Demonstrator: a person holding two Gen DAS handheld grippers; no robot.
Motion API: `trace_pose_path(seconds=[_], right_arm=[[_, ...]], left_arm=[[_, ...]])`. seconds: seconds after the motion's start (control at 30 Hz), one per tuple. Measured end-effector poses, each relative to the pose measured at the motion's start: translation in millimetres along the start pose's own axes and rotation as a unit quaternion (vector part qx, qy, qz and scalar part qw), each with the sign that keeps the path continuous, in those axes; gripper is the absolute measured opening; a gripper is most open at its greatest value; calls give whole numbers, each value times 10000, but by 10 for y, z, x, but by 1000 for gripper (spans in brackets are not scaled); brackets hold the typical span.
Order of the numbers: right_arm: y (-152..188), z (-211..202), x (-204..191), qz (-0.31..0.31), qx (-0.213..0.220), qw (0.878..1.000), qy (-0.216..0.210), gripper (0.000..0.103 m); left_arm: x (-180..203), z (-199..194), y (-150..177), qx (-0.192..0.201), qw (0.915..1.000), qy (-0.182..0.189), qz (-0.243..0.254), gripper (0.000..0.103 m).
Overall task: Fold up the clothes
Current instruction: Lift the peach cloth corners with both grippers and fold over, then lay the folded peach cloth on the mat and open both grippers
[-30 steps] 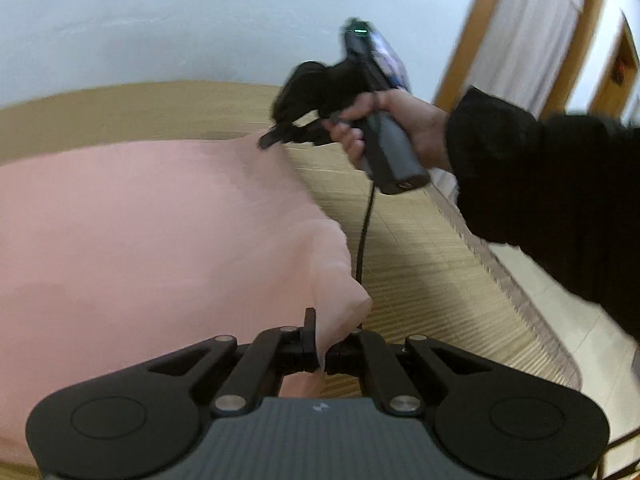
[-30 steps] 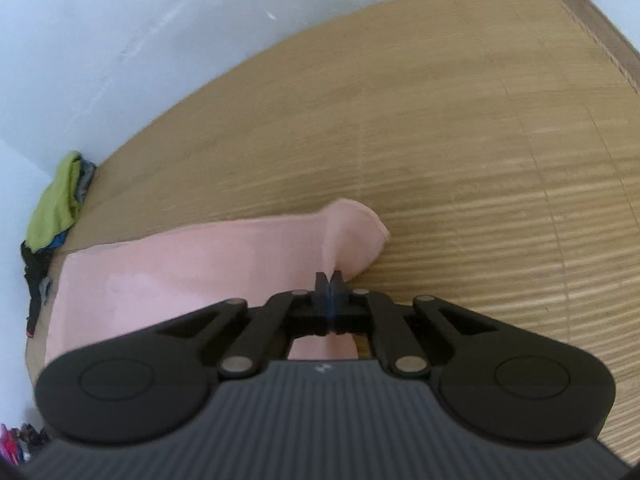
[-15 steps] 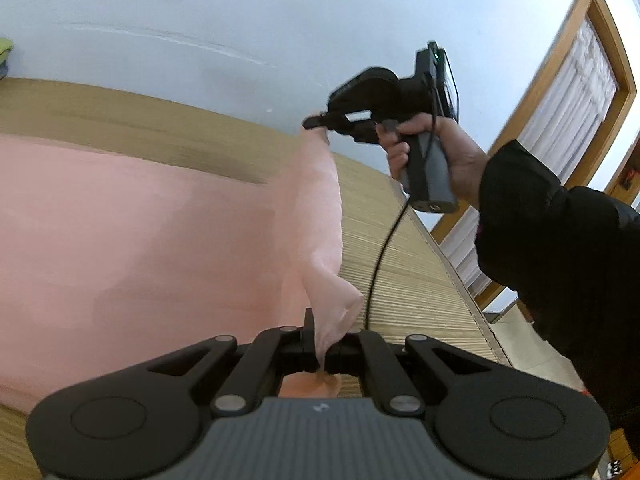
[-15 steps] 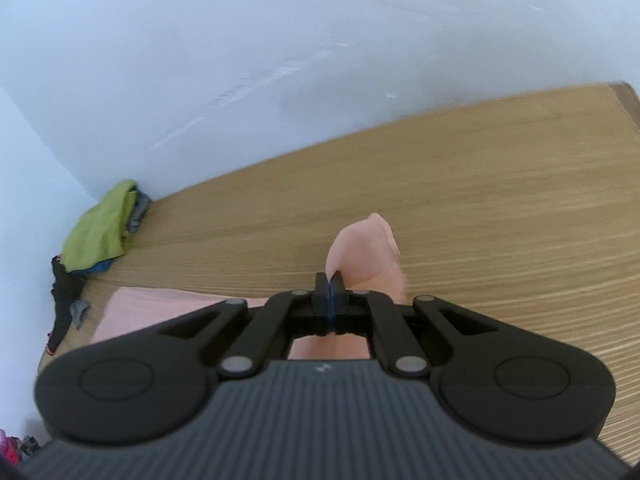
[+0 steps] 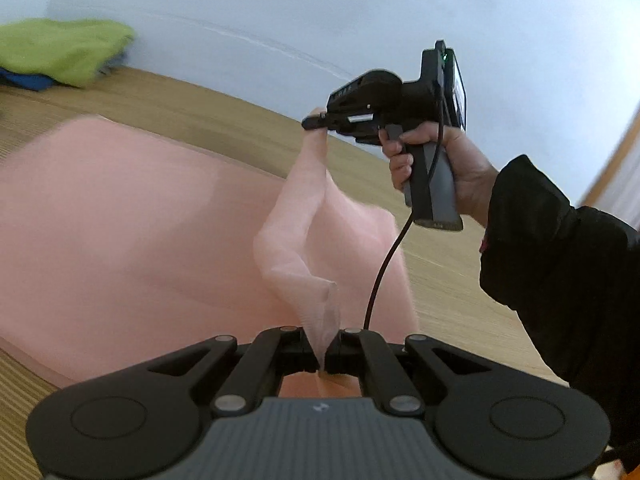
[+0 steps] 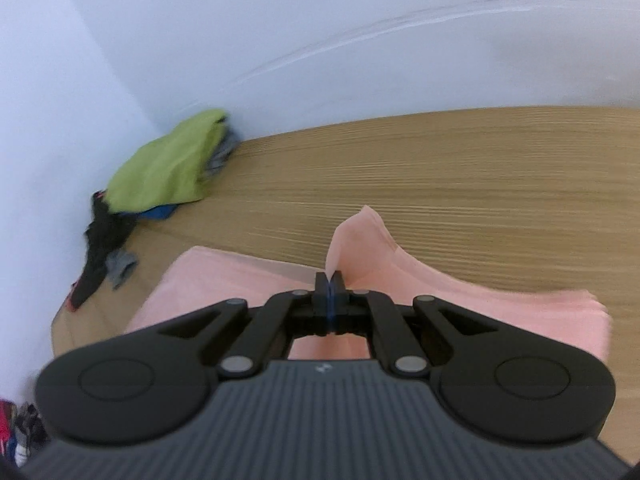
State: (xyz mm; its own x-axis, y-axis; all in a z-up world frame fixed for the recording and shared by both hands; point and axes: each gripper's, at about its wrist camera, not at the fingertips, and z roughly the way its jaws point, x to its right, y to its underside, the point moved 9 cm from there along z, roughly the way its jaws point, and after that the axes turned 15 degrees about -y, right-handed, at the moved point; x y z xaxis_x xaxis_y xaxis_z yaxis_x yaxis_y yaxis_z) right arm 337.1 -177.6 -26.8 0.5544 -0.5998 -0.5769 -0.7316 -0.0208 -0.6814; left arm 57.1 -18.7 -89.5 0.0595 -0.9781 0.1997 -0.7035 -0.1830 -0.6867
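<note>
**Pink cloth lifted at two corners over the woven mat**

While most of the thin, pale pink cloth (image 5: 120, 220) lies spread on the tan woven straw mat (image 5: 448, 280), its right edge is raised off the mat in a loose, drooping fold. One corner of that edge is pinched in the black two-finger left gripper (image 5: 323, 354), whose jaws are closed tight on the fabric at the near bottom of the left wrist view. From there the cloth climbs away and to the far right, up to the black right gripper (image 5: 316, 122), which a hand (image 5: 452, 160) in a black sleeve (image 5: 560, 280) holds above the mat; its jaws are likewise clamped on a pink corner. In the right wrist view the right gripper (image 6: 329, 280) has a peak of pink cloth (image 6: 360, 248) standing up just beyond its closed tips, with the rest of the fabric falling away below on both sides.

A black cable (image 5: 384, 268) hangs from the right gripper's handle, crossing in front of the raised fold. Well apart from the pink cloth, at the far left corner against the pale blue-white wall (image 6: 320, 40), sits a heap of clothes: a lime-green garment (image 6: 168, 164) on top, blue and grey pieces under it, and a black garment (image 6: 100, 248) trailing toward the near side. A wooden door frame (image 5: 612, 168) shows blurred at the far right of the left wrist view.
</note>
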Motion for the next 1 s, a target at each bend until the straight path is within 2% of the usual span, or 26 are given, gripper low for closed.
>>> trace_pose_path(seconds=[0.03,0.23,0.47,0.67,0.8,0.93,1.0], right_arm=[[-24,183,-94,-38,-44,10000,-64,3],[-139,1240,-714,-300,-316,9988,-241,3],[-130,2265,-1306,-367,-374,9984,-225,3],[-44,3057,-1748,-478,-611,9967,-220,3],[74,3470,-1919,-608,-812,9948,-132,3],[220,3826,-1965,-642,-987,9930,80,6],[291,3960,-1946,-557,-1081,9924,201,7]], left_arm=[[-109,-37,-42,110,9999,-107,-61,1],[-957,-159,-179,213,9975,-477,-470,1],[-1666,-185,-153,-8,9961,-600,-648,1],[-2178,-162,-171,-84,9936,-672,-909,1],[-2632,-92,-232,-249,9909,-762,-1079,1],[-2817,22,-122,-449,9871,-968,-1189,4],[-2946,45,-89,-490,9847,-1108,-1249,10]])
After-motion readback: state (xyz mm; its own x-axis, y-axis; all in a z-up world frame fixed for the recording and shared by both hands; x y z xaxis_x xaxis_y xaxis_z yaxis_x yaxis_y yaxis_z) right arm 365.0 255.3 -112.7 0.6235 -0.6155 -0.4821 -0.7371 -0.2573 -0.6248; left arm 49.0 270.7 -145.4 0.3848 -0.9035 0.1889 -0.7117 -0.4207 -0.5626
